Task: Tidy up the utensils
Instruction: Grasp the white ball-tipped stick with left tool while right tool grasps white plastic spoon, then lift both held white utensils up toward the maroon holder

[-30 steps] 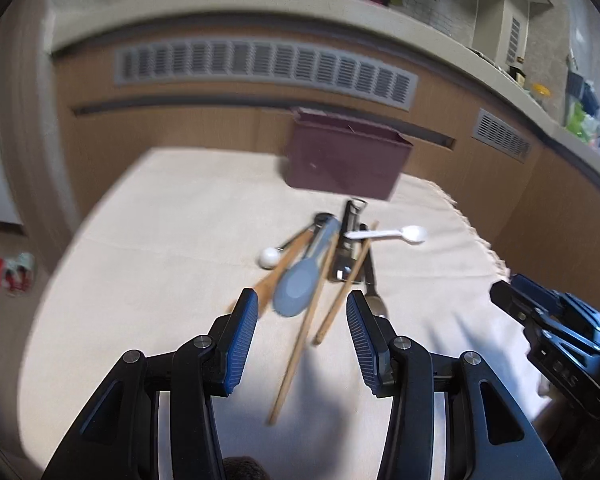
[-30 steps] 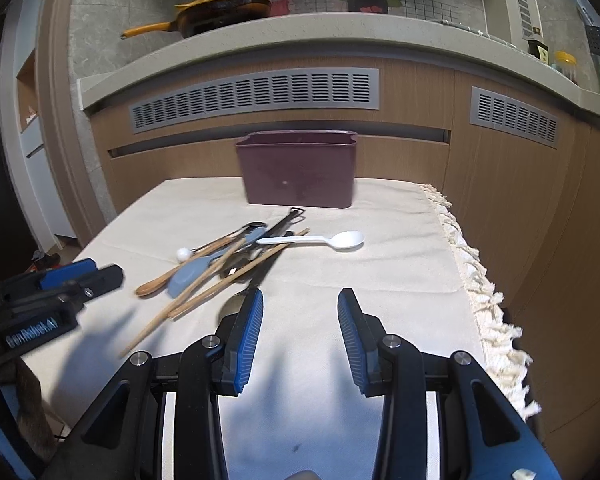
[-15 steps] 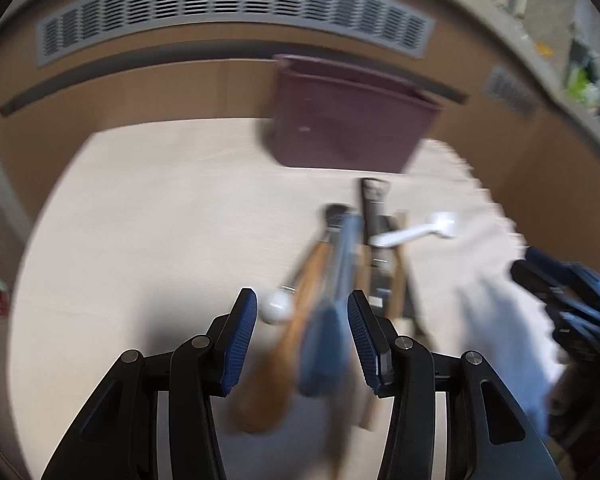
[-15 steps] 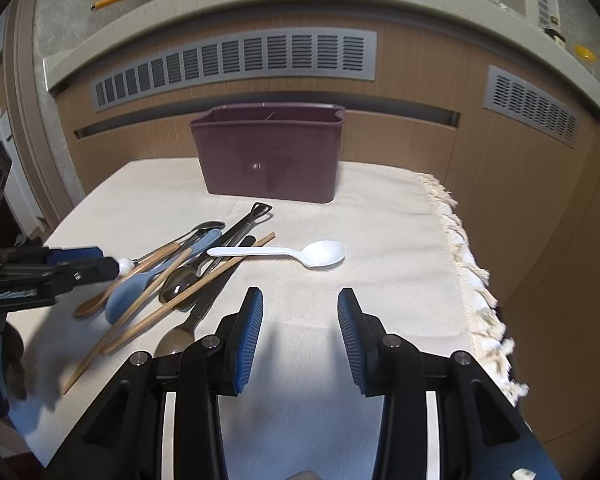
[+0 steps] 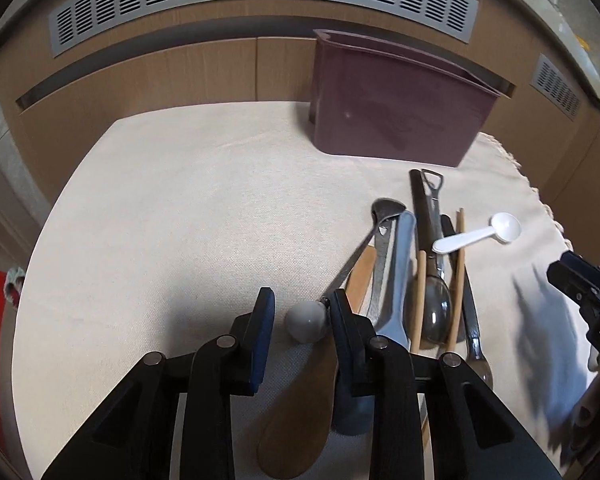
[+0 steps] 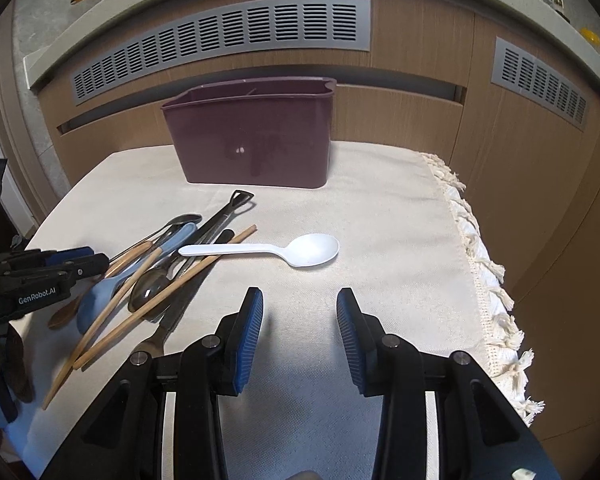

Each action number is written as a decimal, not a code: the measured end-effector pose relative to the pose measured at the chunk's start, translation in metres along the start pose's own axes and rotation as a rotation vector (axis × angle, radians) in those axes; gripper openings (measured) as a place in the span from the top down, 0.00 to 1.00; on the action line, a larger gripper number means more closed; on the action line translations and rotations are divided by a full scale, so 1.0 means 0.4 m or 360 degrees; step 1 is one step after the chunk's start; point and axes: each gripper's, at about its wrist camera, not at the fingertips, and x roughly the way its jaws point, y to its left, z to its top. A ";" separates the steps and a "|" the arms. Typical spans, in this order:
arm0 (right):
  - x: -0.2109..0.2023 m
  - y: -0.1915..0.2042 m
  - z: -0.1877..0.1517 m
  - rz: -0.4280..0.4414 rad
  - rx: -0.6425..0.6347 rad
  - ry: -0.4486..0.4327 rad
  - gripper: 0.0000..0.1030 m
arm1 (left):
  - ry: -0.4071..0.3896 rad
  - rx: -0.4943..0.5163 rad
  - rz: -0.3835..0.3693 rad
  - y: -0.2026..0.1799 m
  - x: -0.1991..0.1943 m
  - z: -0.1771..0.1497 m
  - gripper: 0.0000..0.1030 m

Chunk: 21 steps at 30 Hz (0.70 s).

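A pile of utensils lies on the cream cloth: a wooden spoon [image 5: 300, 400], a blue spoon [image 5: 396, 272], chopsticks [image 5: 420, 292], metal spoons and a knife. My left gripper [image 5: 301, 296] hangs over the pile's near end, jaws closing. The white ball handle-end [image 5: 306, 322] of a thin metal spoon sits between them, against the right pad with a gap on the left. My right gripper [image 6: 300, 300] stands open and holds nothing, just short of the white plastic spoon [image 6: 260, 249]. The purple caddy [image 6: 252, 144] stands at the back.
The cloth's fringed edge [image 6: 480, 264] runs down the right side of the table. Wooden cabinet fronts with grey vents [image 6: 220, 36] rise close behind the caddy. The right gripper's body [image 5: 580, 284] shows at the right of the left wrist view.
My left gripper has moved forward and down over the pile, and its jaws have narrowed around the ball-ended spoon. My right gripper has come forward towards the white spoon, still open.
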 end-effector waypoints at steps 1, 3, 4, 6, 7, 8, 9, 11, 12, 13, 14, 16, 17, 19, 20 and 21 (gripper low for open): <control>0.004 -0.004 0.002 0.0000 0.0014 0.0006 0.64 | 0.0013 -0.0014 0.0015 -0.001 0.005 0.004 0.72; 0.009 -0.012 0.006 0.0011 0.0053 0.0017 0.64 | 0.0049 -0.0059 0.0000 0.002 0.016 0.007 0.75; 0.011 -0.017 0.008 0.0020 0.0079 0.0022 0.64 | 0.0068 -0.0086 -0.0038 0.006 0.022 0.008 0.75; 0.018 -0.029 0.014 0.0039 0.0144 0.0025 0.64 | 0.0042 -0.0111 -0.0111 0.013 0.018 0.010 0.78; 0.025 -0.037 0.019 0.0051 0.0193 0.0023 0.64 | 0.0007 -0.0111 -0.0122 0.017 0.007 0.012 0.78; 0.032 -0.045 0.022 0.0058 0.0237 0.0025 0.64 | -0.0047 -0.0102 -0.0094 0.022 -0.010 0.016 0.78; 0.043 -0.053 0.026 0.0060 0.0286 0.0037 0.64 | -0.0095 -0.0091 -0.0060 0.026 -0.028 0.018 0.78; 0.072 -0.071 0.035 0.0103 0.0419 0.0096 0.64 | -0.0178 -0.0073 -0.0020 0.036 -0.061 0.028 0.78; 0.083 -0.077 0.036 0.0124 0.0465 0.0120 0.64 | -0.0218 -0.0064 -0.0009 0.043 -0.078 0.035 0.78; 0.100 -0.082 0.040 0.0146 0.0531 0.0153 0.64 | -0.0258 -0.0050 0.0007 0.051 -0.095 0.043 0.78; 0.112 -0.083 0.043 0.0159 0.0578 0.0171 0.64 | -0.0286 -0.0041 0.0014 0.058 -0.106 0.049 0.78; 0.140 -0.087 0.049 0.0180 0.0677 0.0211 0.64 | -0.0339 -0.0024 0.0022 0.073 -0.127 0.064 0.78; 0.152 -0.089 0.051 0.0185 0.0714 0.0224 0.64 | -0.0354 -0.0016 0.0026 0.077 -0.135 0.068 0.78; 0.171 -0.088 0.063 0.0159 0.0778 0.0201 0.64 | -0.0377 0.0003 0.0026 0.090 -0.148 0.082 0.78; 0.185 -0.080 0.078 0.0123 0.0772 0.0183 0.64 | -0.0383 0.0003 0.0019 0.097 -0.151 0.089 0.78; 0.198 -0.073 0.089 0.0101 0.0759 0.0184 0.64 | -0.0385 0.0004 0.0015 0.102 -0.153 0.091 0.78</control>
